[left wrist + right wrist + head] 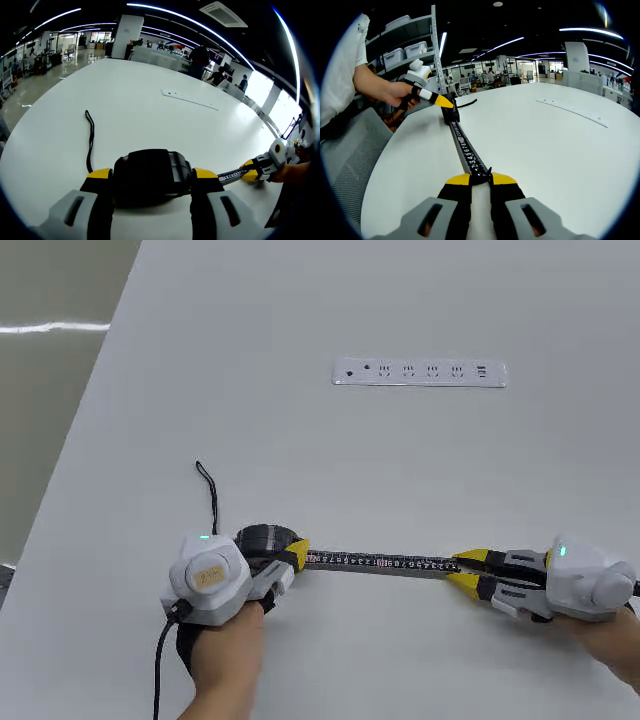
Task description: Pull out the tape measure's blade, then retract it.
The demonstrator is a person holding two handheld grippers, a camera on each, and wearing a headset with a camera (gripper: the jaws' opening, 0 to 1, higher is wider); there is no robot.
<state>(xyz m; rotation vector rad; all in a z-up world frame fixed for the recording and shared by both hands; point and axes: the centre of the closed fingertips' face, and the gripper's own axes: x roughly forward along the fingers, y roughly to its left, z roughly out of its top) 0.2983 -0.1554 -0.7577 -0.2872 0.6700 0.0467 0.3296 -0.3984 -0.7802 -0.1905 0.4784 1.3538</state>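
left claw (152, 175) clamps the tape measure case (265, 540) at lower left of the head view; right claw (481, 179) pinches the blade (380, 561) tip, stretched low over the worktop (300, 420). if that pinch slips, the sprung blade could whip back.

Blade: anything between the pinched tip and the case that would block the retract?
Nothing visible. The blade runs straight over bare table from the case in the left gripper to the right gripper. The black cord behind the case and the power strip farther off both lie clear of that line.
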